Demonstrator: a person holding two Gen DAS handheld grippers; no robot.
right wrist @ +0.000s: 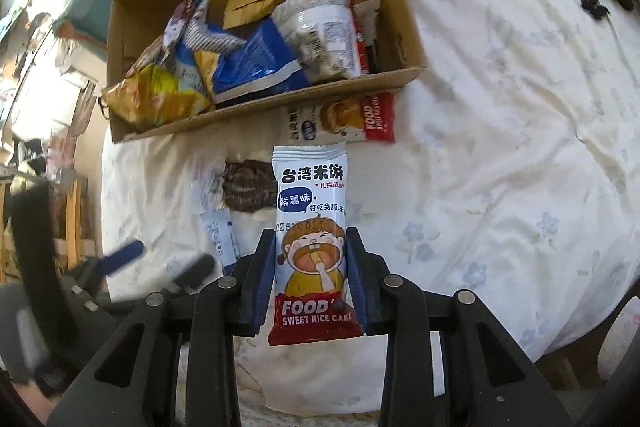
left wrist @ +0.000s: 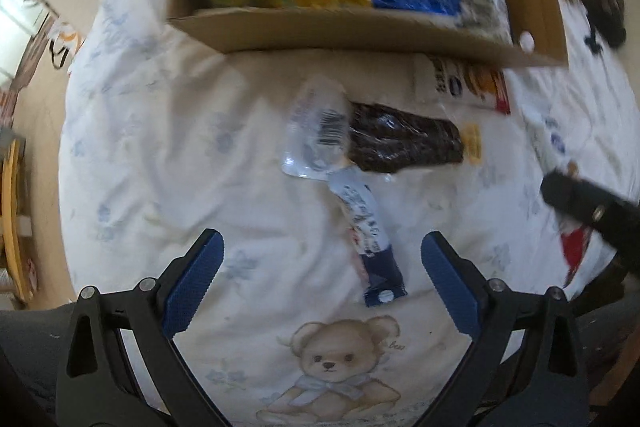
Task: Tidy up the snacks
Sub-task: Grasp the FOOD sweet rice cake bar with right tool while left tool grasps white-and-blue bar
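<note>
left wrist view: left gripper (left wrist: 322,251), blue pads spread wide apart, nothing between them, hanging over a white quilt (left wrist: 160,147) printed with a teddy bear (left wrist: 332,363). on the quilt ahead: a dark snack pack (left wrist: 400,143) in clear wrap, and a slim blue-and-white packet (left wrist: 370,243) touching its near end. cardboard box (left wrist: 360,35) beyond, filled with yellow and blue snack bags. another rice cake packet (left wrist: 464,83) lies just beside the box's front wall.

right wrist view: right gripper (right wrist: 311,259), pads clamped on the sides of an upright rice cake packet (right wrist: 310,211), held above the quilt, in front of the box.
</note>
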